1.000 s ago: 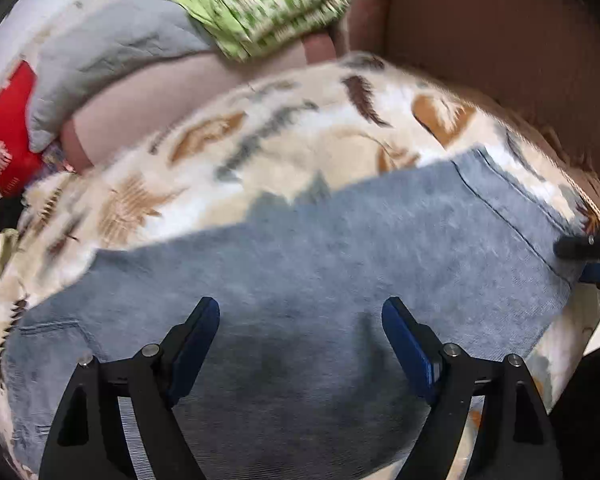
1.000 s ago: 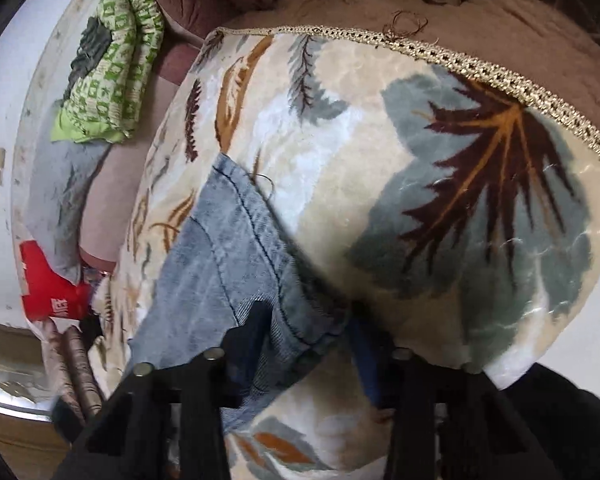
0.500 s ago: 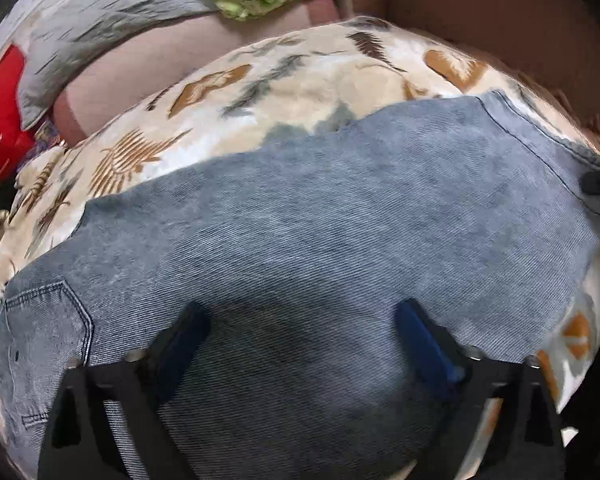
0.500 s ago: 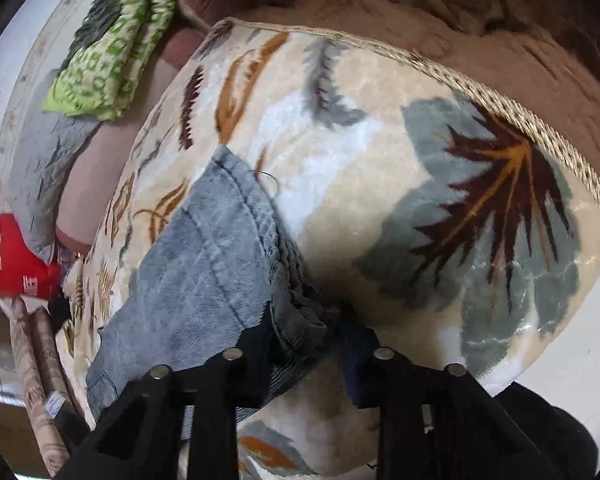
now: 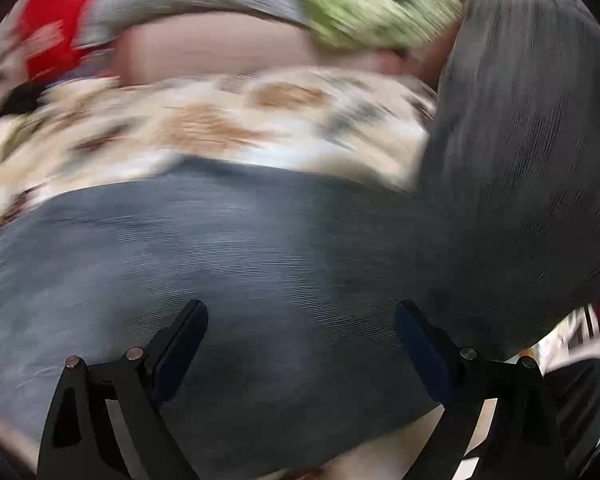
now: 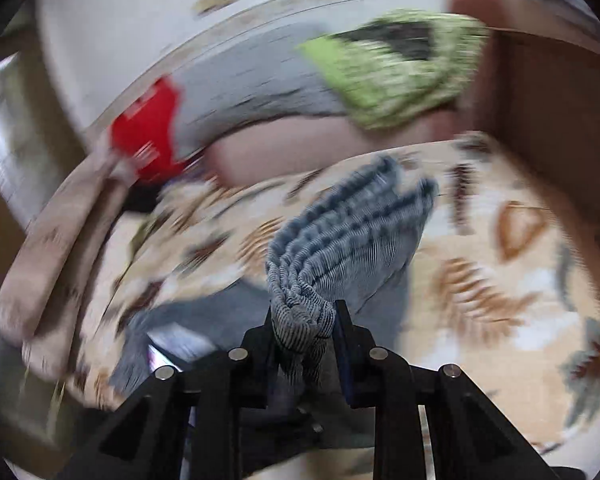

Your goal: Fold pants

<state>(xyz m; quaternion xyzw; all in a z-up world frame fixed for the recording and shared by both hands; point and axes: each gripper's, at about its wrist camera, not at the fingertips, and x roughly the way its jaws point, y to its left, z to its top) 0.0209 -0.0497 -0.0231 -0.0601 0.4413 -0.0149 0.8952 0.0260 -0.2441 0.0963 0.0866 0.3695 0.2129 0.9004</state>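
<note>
The blue-grey denim pants (image 5: 260,264) lie on a leaf-patterned cream blanket (image 5: 204,132). My left gripper (image 5: 300,332) is open, its jaws spread wide just above the flat denim. On the right of the left wrist view a leg of the pants (image 5: 532,152) stands lifted up. My right gripper (image 6: 303,320) is shut on a bunched end of the pants (image 6: 340,232), held above the blanket (image 6: 480,280). Both views are blurred by motion.
A green patterned cloth (image 6: 396,80), a grey cloth (image 6: 252,92) and a red item (image 6: 148,132) lie at the back against a pinkish cushion (image 6: 284,152). A brown sofa back (image 6: 548,112) rises at the right. A white wall (image 6: 120,32) stands behind.
My right gripper closed on the pant end, lifted it off the blanket and swung it leftward over the pants. My left gripper stayed open above the denim.
</note>
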